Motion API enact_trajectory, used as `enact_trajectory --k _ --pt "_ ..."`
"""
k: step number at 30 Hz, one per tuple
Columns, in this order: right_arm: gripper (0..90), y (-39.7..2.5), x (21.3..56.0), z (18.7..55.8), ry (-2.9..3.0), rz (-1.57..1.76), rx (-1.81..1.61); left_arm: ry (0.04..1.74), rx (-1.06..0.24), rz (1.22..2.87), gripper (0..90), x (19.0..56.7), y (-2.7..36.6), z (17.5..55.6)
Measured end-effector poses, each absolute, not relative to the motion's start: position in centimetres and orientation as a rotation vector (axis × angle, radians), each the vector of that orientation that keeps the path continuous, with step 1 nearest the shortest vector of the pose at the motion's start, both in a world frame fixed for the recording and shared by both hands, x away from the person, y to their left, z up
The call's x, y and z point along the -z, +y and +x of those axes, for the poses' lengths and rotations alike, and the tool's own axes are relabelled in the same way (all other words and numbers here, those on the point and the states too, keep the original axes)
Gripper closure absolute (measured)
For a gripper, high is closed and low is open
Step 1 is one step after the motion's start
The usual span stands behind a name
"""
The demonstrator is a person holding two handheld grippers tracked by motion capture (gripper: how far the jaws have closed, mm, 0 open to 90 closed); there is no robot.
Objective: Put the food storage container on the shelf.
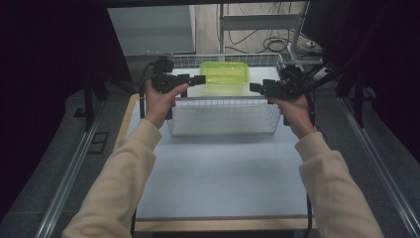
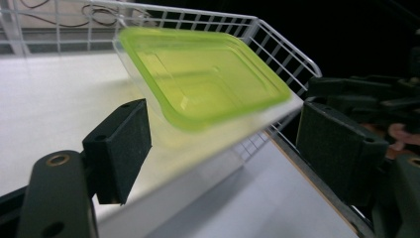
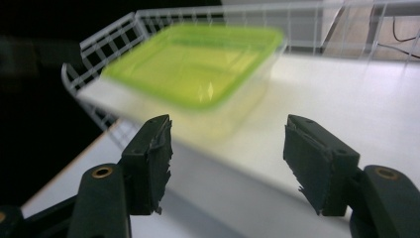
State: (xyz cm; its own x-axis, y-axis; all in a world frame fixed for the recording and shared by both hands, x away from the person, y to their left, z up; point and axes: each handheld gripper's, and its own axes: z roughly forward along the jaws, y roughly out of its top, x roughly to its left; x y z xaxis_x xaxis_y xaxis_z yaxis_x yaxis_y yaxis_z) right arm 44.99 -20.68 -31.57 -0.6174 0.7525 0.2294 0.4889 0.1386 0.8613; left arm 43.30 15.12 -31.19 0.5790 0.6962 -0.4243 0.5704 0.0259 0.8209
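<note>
At the far end of the desk (image 1: 218,163), both grippers hang in the air with fingers spread wide and nothing between them. The left gripper (image 1: 194,79) points right toward the box (image 1: 224,73), its fingers (image 2: 121,144) clear of every surface; in the left gripper view the box sits just beyond and between them. The right gripper (image 1: 256,88) points left from the other side, fingers (image 3: 148,158) equally open and touching nothing; in the right gripper view the box lies ahead and a little left of the gap.

The box is a clear plastic tub with a lime-green lid (image 2: 203,74) shut on top, rectangular with rounded corners, slightly blurred in both gripper views. It stands upright on a white board (image 2: 54,109) inside a white wire basket (image 1: 223,116), close to the basket's far wall. From above, the box lies between the two grippers, near each but apart from both. The person's hands (image 1: 158,101) grip the handles, cream sleeves (image 1: 124,183) reaching back across the pale blue desk.
</note>
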Motion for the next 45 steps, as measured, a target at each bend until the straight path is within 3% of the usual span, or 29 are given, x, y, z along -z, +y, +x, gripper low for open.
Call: enact_trajectory --k 6,15,26,33,45 --pt "35.2 -22.1 34.0 41.1 2.232 1.15 -1.463 1.057 -0.18 1.706 21.5 33.3 15.8 39.0" --pt "34.4 -23.0 38.4 35.5 2.29 1.112 -1.505 1.009 -0.086 1.718 22.1 38.8 16.6 33.0" --pt "33.4 -24.3 44.5 32.5 2.329 1.14 -1.465 1.025 -0.144 1.84 23.6 46.9 16.0 28.0" --pt "32.8 -24.6 48.4 31.3 2.371 1.179 -1.416 1.06 -0.074 1.894 23.4 50.1 15.5 27.2" --pt "29.0 -24.9 49.0 31.0 2.333 1.122 -1.469 1.092 -0.039 1.809 23.2 50.3 16.4 27.3"
